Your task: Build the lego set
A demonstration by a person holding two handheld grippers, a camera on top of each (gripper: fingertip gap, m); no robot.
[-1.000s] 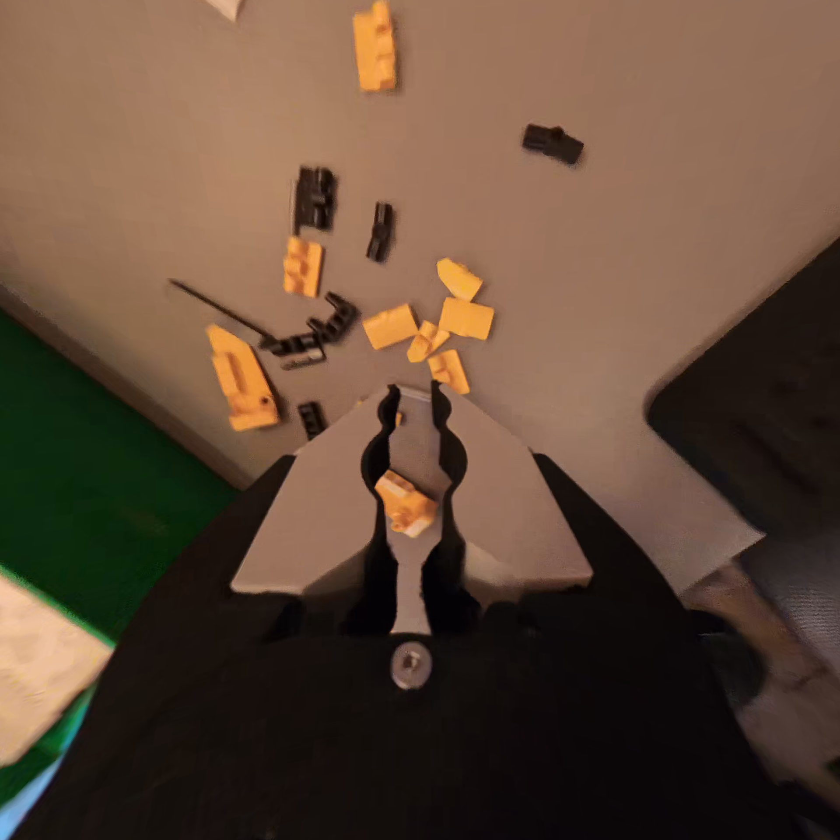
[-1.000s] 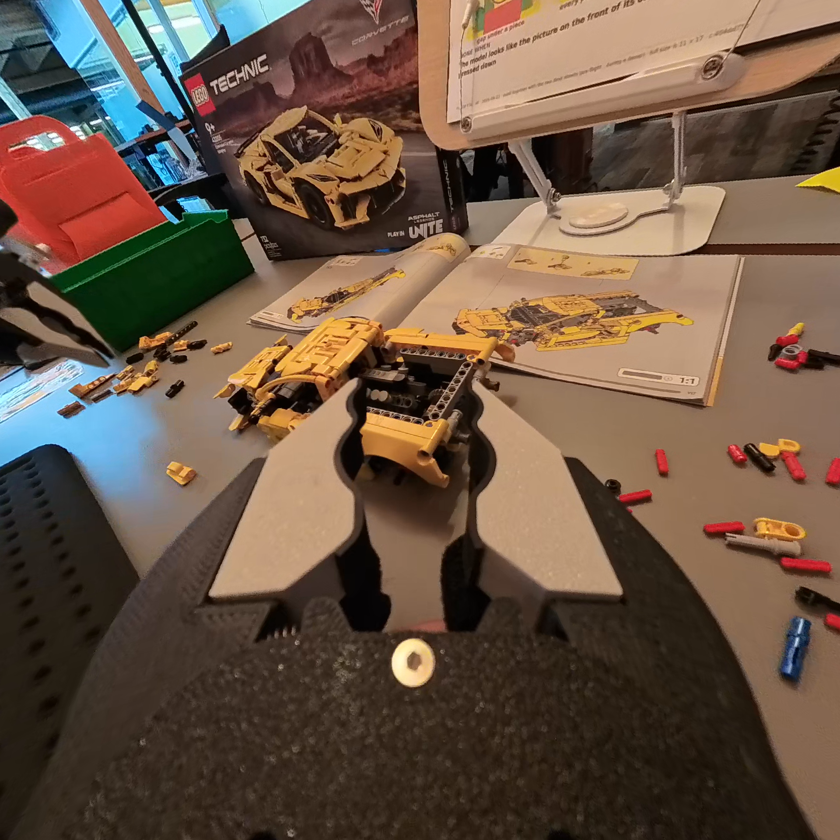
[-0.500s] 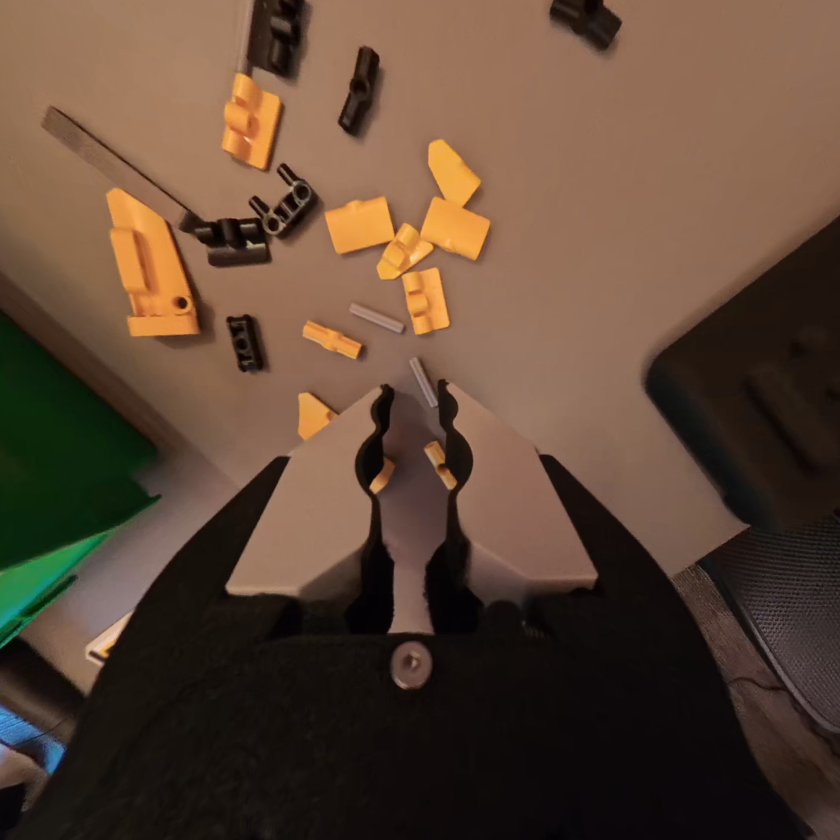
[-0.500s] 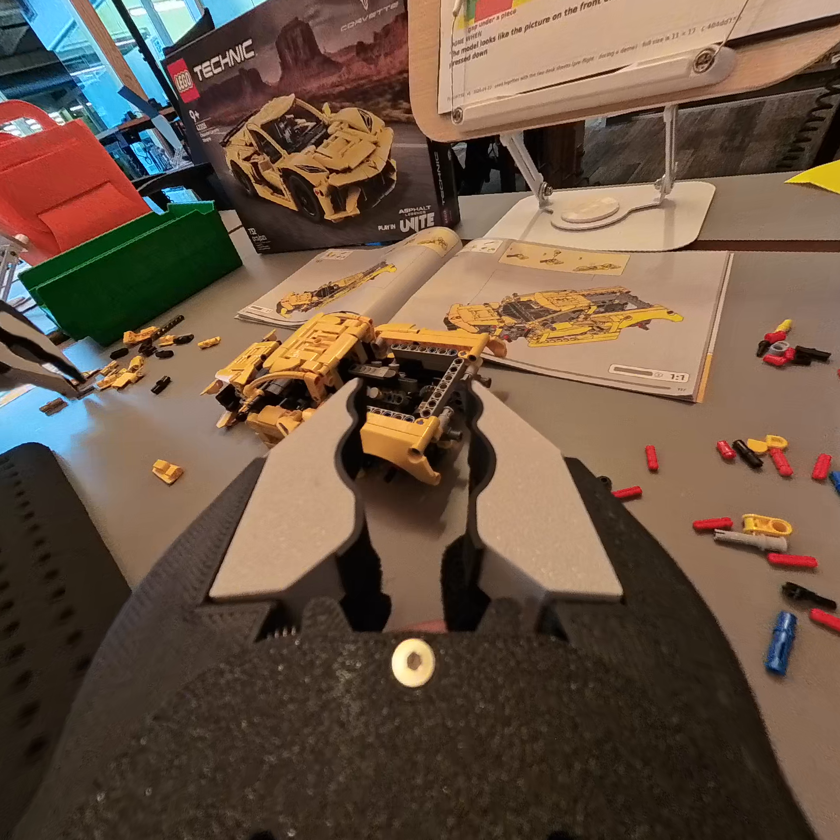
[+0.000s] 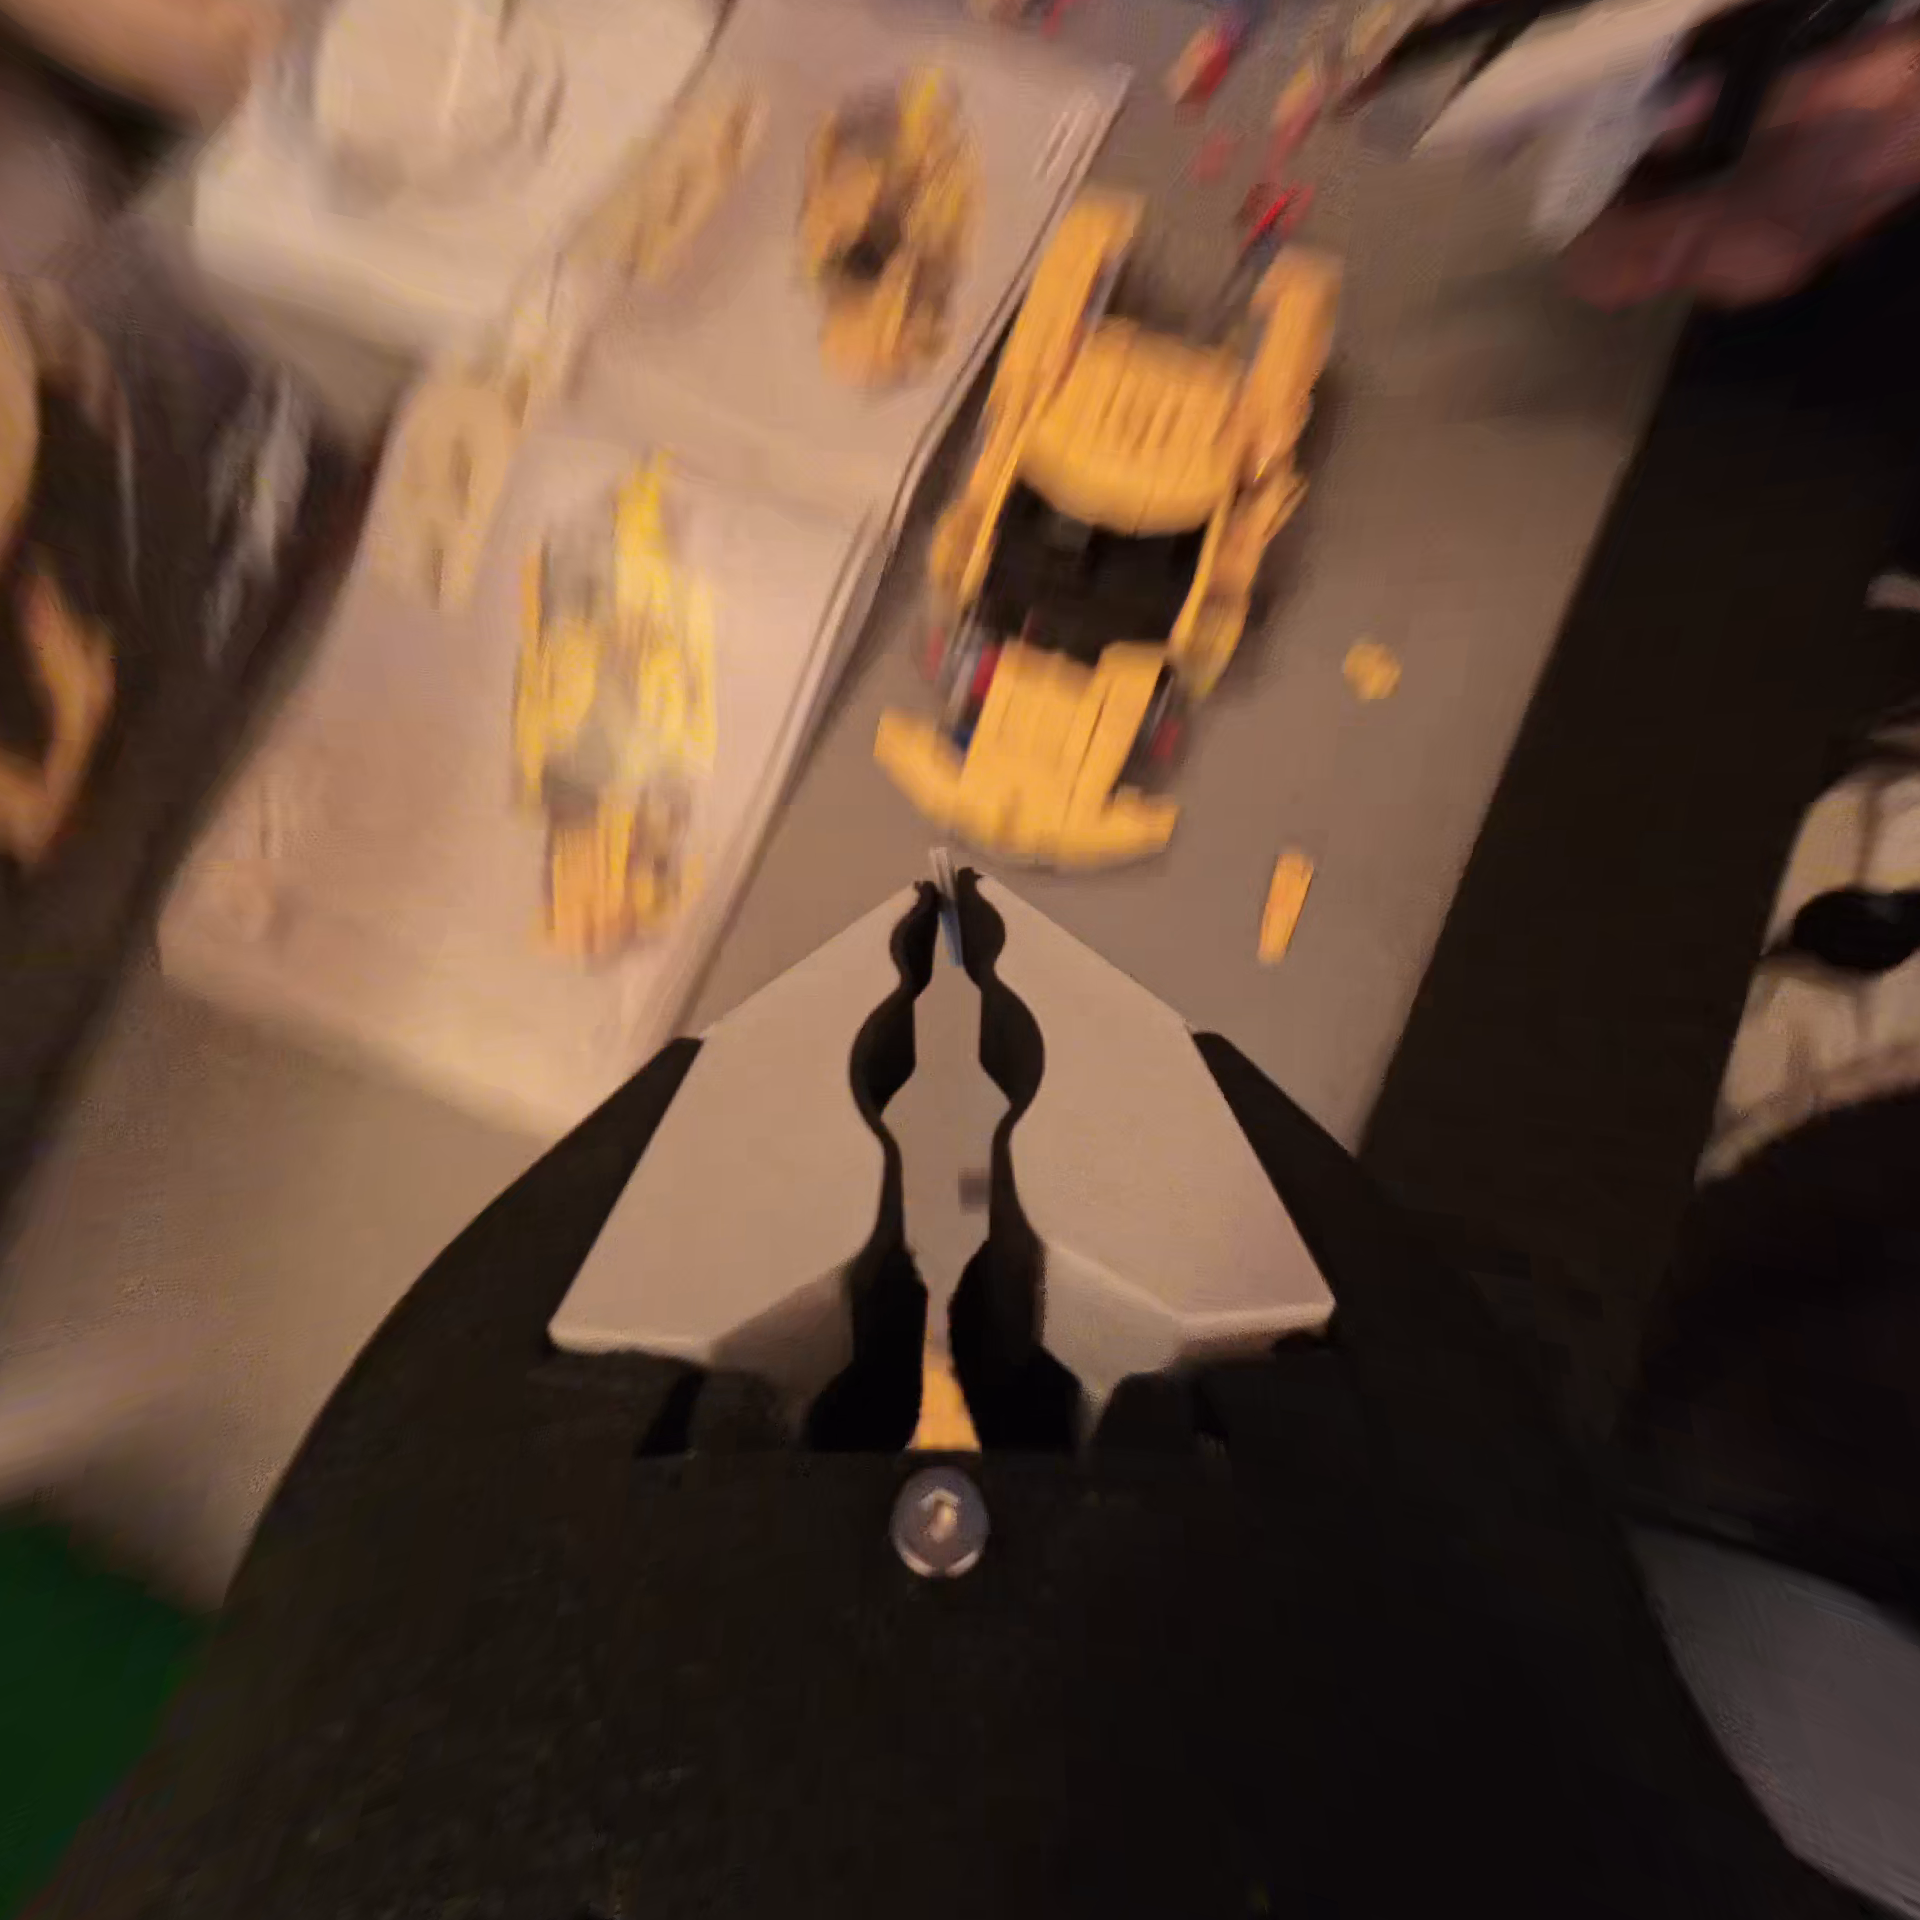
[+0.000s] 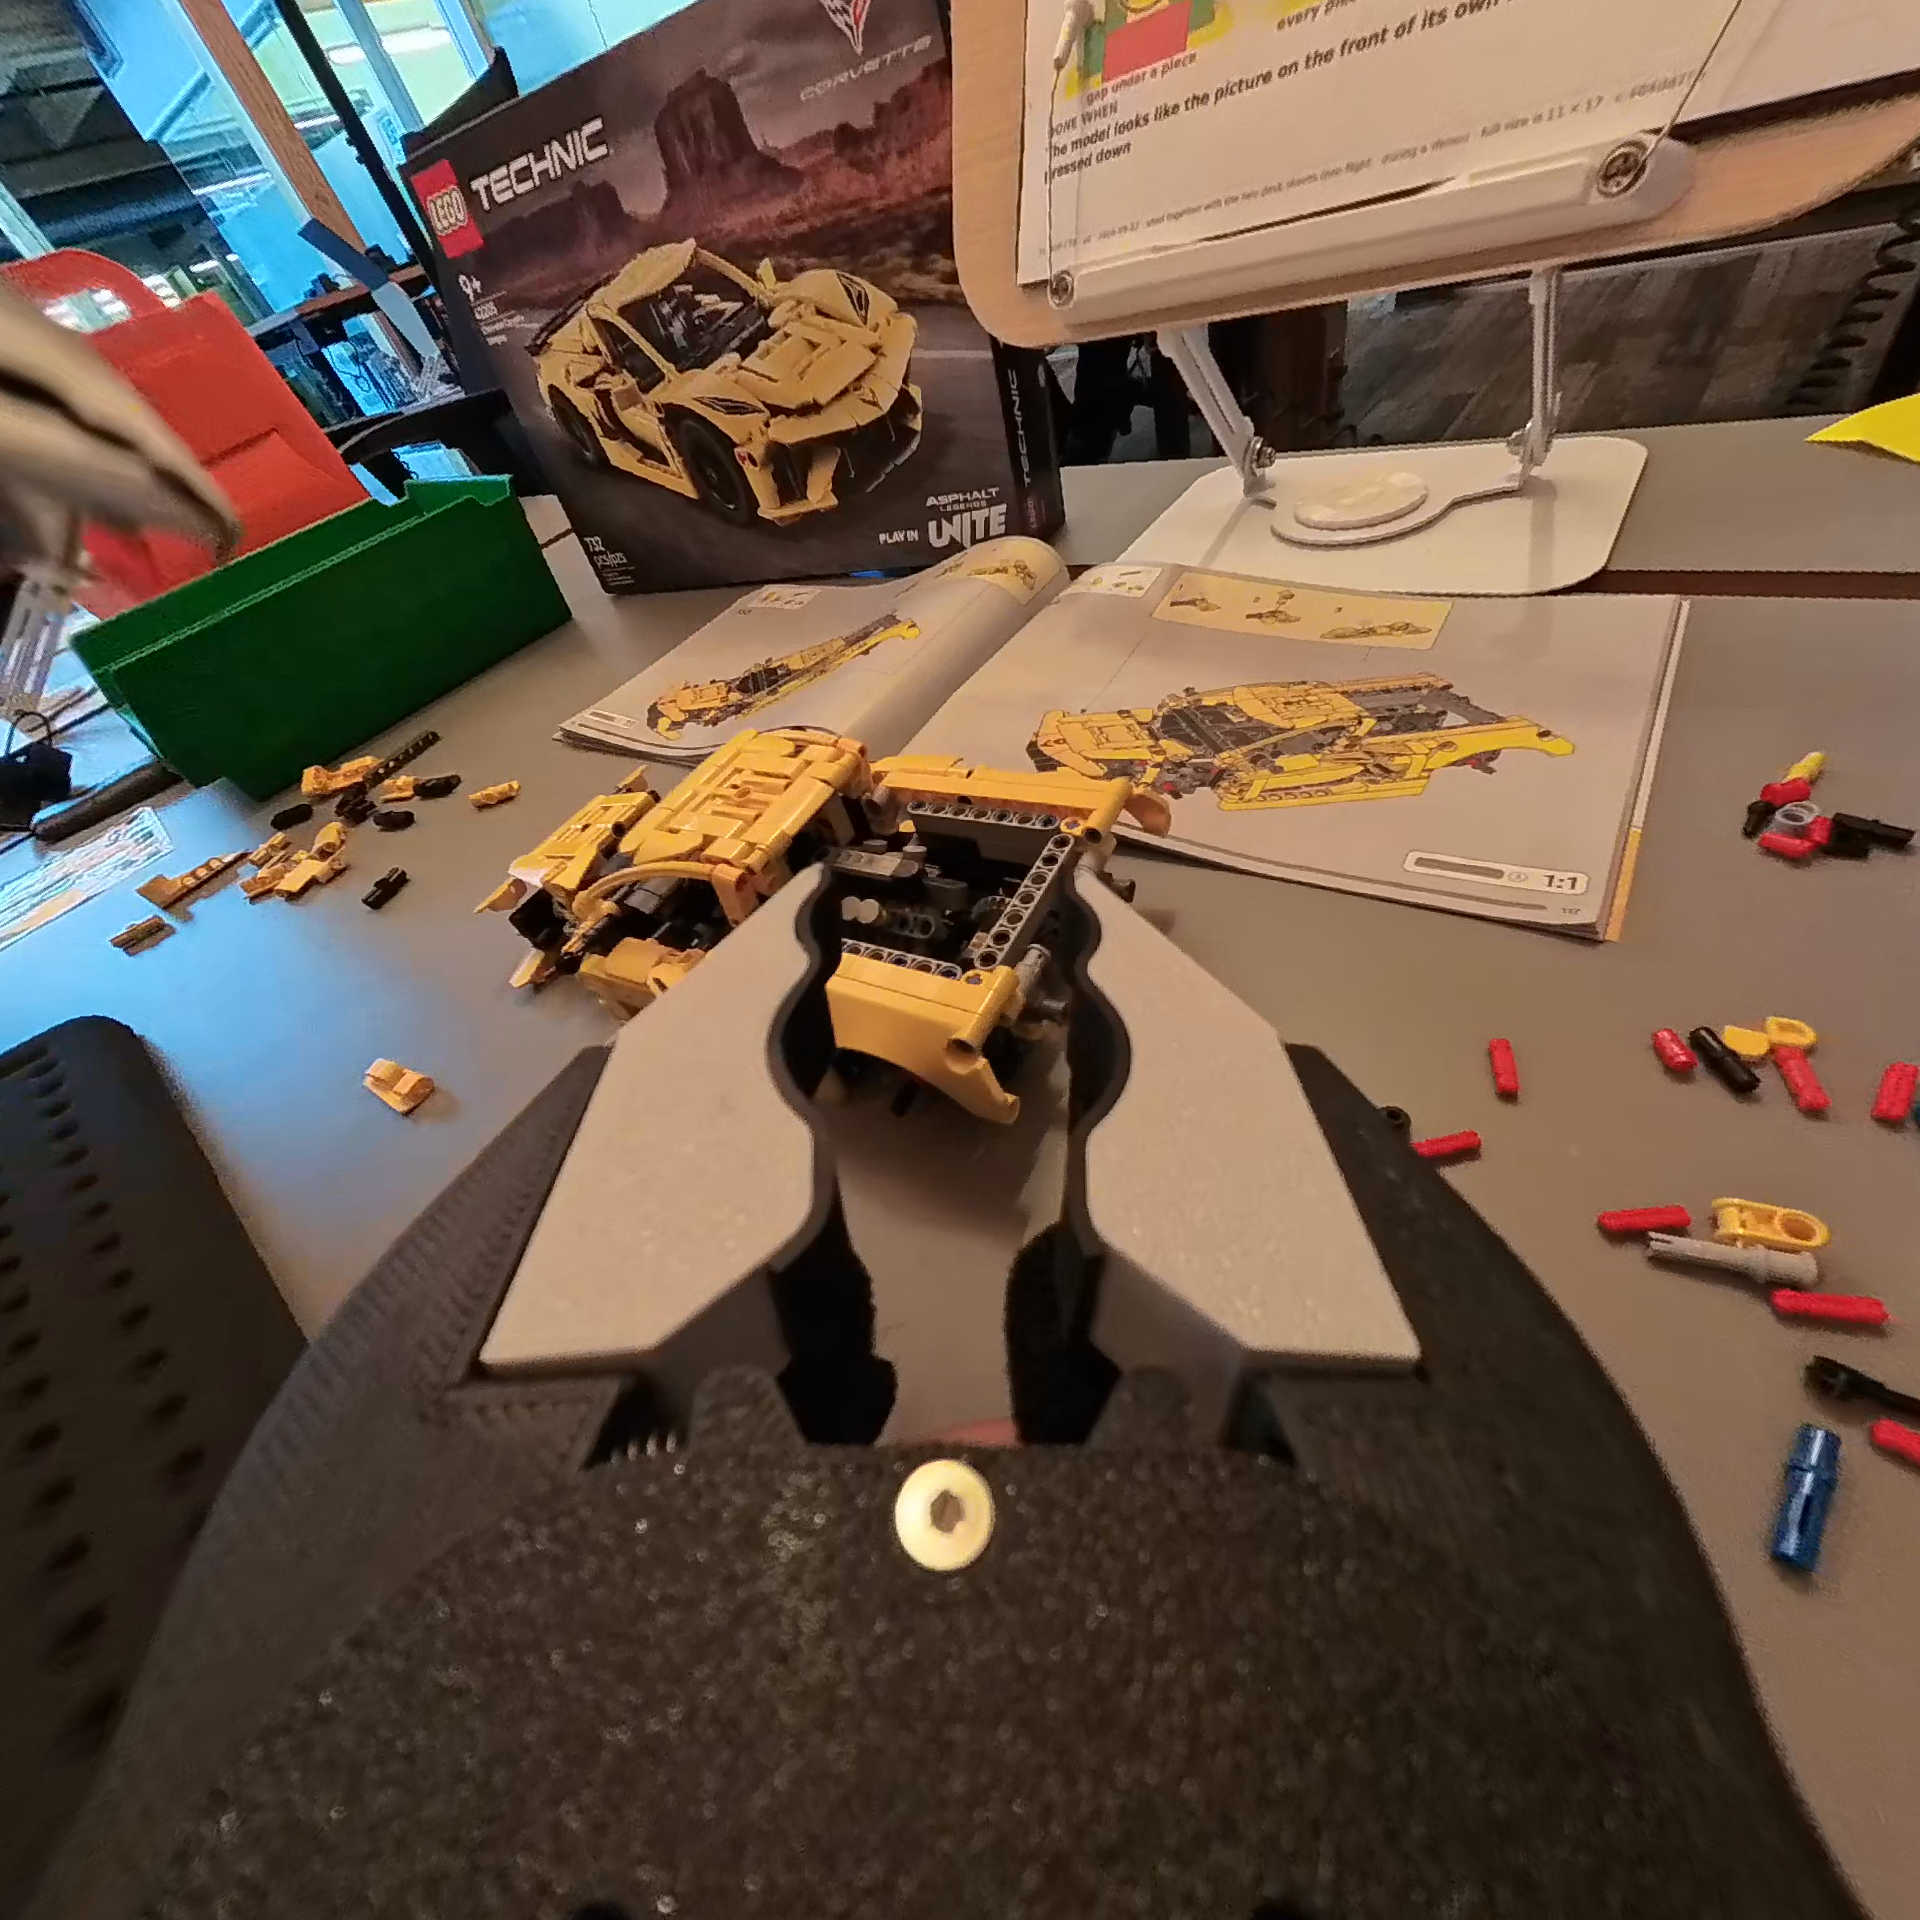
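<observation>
The half-built yellow car model [image 6: 748,800] stands on the grey table in front of the open instruction booklet [image 6: 1351,831]. My right gripper [image 6: 945,914] straddles the model's open rear end, its fingers pressed against both sides. My left gripper [image 5: 943,904] is shut on a small grey pin [image 5: 943,920] at its fingertips and is held above the table, pointing at the model [image 5: 1122,436]. The left wrist view is motion-blurred. My left gripper also shows blurred at the upper left of the right wrist view [image 6: 104,447].
The set's box [image 6: 727,312] and a green bin [image 6: 312,644] stand at the back left. Loose yellow and black parts [image 6: 312,831] lie left of the model, red pins [image 6: 1797,1081] and a blue pin [image 6: 1803,1496] to the right. A document stand [image 6: 1351,499] stands behind the booklet. The grippers' ends are close to 35 centimeters from one another.
My left gripper shut on the grey pin beside the loose yellow parts, lifted it and swung over toward the car model. My right gripper has stayed on the model.
</observation>
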